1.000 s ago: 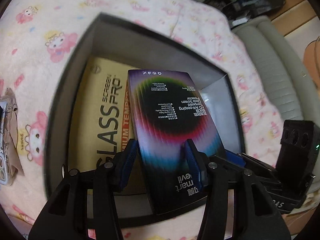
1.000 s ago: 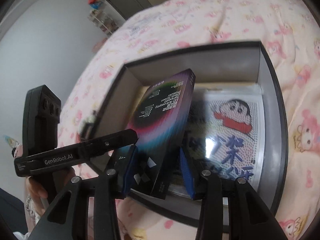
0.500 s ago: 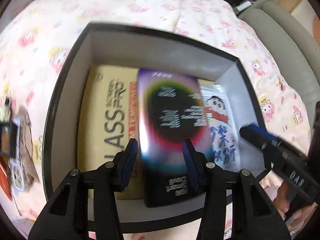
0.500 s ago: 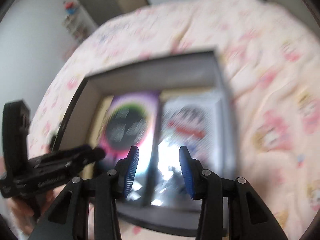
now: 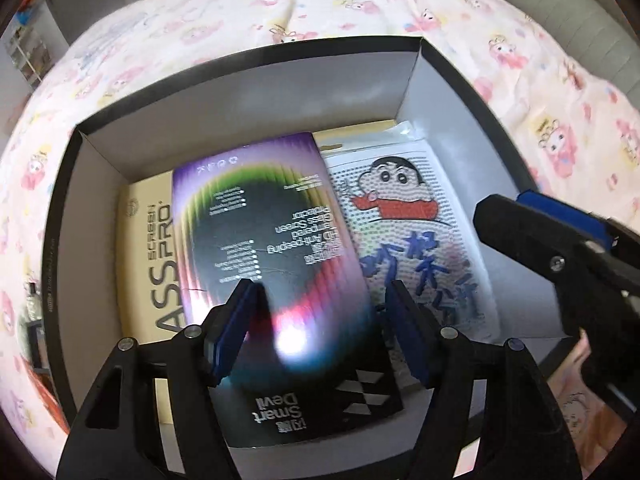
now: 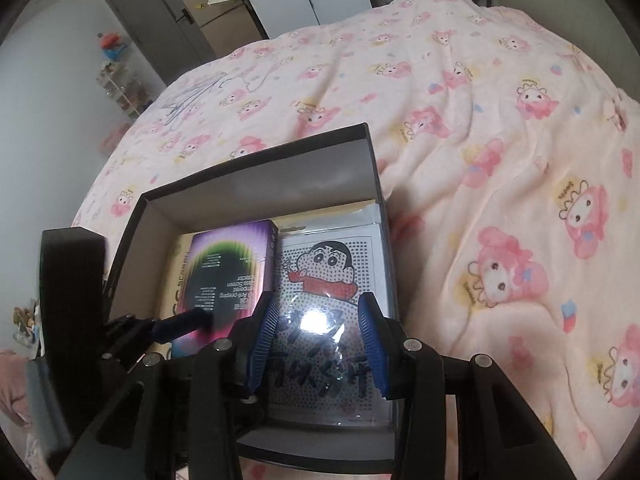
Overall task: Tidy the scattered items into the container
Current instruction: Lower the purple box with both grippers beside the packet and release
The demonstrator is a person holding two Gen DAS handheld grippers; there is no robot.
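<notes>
The black box [image 5: 416, 76] on the bed holds, left to right, a beige Glass Screen Pro pack [image 5: 150, 264], a purple Smart Devil screen-protector box [image 5: 276, 280] and a cartoon-print packet [image 5: 416, 240]. Both left gripper [image 5: 320, 334] and right gripper [image 6: 316, 338] have fingers apart, gripping nothing. A pink cartoon blanket [image 6: 500, 160] covers the bed.

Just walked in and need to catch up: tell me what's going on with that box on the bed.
A person holding a two-finger tool in each hand is tidying items into a black box on a pink cartoon blanket. The left tool is open, over a purple screen-protector box lying flat inside. Beside it lies a cartoon-print packet, and a tan box sits partly beneath. The right tool hovers open over the packet, gripping nothing.
</notes>
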